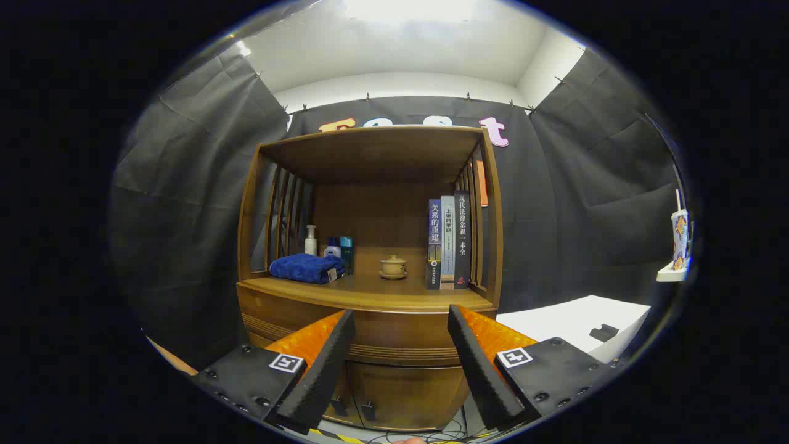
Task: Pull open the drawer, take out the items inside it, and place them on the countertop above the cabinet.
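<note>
While the gripper (400, 320) stands wide apart and empty, the closed drawer (394, 336) lies just ahead between its fingers, so the opening pull is pending, requiring a hold on the drawer front.

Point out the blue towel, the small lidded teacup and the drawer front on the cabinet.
blue towel (305, 267): gripper view, top of the folded pile.
lidded teacup (392, 266): gripper view, its body, beyond the open fingers.
drawer front (397, 336): gripper view, closed wooden panel between the fingers.
</note>
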A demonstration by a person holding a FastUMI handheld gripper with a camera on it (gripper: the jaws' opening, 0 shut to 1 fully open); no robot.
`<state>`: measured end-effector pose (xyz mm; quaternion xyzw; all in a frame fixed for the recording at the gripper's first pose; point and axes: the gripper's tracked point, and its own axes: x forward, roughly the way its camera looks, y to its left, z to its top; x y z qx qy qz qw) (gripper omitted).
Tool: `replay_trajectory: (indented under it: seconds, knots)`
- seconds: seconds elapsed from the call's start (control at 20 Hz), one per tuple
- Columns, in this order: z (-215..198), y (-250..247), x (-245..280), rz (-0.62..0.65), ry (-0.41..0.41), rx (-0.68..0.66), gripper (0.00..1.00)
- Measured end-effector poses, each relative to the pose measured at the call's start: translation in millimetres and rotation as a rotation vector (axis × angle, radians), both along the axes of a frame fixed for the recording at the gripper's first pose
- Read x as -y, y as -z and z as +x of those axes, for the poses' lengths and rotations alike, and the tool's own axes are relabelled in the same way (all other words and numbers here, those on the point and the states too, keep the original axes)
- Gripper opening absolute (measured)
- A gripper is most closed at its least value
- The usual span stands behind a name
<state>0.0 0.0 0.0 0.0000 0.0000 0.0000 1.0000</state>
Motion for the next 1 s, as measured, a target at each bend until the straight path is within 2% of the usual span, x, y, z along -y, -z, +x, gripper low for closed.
replay_trajectory:
  seconds: [1.0]
  knots:
    - [0.2,3.4,-2.9,-0.003,-0.01,-0.014,0.98]
